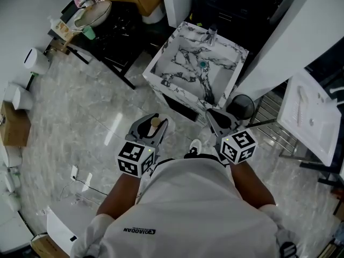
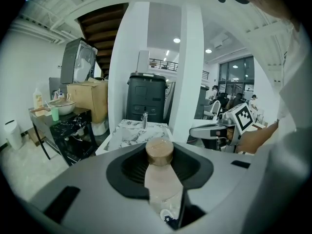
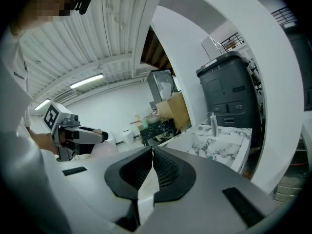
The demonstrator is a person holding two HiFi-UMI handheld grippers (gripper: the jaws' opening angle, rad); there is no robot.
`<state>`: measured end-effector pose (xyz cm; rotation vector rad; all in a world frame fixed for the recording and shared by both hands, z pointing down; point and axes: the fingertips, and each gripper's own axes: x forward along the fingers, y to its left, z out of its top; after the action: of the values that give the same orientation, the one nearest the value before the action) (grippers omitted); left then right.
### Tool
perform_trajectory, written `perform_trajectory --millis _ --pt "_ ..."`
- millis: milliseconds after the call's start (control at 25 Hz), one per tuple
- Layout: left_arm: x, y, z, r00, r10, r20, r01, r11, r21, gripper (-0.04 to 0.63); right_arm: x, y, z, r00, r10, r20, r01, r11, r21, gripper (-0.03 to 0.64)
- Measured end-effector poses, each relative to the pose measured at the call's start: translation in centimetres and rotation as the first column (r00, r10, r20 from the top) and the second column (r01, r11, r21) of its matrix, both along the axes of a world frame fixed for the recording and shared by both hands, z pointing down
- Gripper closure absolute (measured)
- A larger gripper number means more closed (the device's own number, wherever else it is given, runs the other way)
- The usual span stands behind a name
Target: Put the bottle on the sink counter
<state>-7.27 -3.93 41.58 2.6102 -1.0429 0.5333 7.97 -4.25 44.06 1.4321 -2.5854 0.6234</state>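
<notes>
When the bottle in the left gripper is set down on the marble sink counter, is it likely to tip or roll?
The bottle looks tall and narrow, so it may tip if released tilted. Being round, it would probably roll once on its side. The sink counter looks glossy, so it might also slide.

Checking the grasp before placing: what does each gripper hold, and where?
The left gripper holds the bottle by its body, below the brown cap; the right gripper is shut and empty.
</notes>
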Motion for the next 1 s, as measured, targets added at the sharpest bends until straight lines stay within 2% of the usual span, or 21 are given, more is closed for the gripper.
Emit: perform_trajectory --millis 440,680,1000 --pt "3.2 -6.4 0.1 1.000 -0.030 -0.003 0.030 0.999 0.024 0.456 2.7 -6.8 -0.1 0.999 -0.040 -0.014 0.040 0.999 0.021 0.575" --pt "4.0 -7.3 0.1 0.999 -0.039 0.009 0.039 0.999 0.026 0.456 4.0 -7.2 0.0 1.000 -0.028 -0.001 0.028 0.999 0.022 0.575" --pt "4.7 -8.4 0.1 1.000 -0.009 0.022 0.008 1.000 0.028 0.456 4.7 -7.7 -0.5 1.000 -0.011 -0.015 0.011 0.999 0.034 0.575"
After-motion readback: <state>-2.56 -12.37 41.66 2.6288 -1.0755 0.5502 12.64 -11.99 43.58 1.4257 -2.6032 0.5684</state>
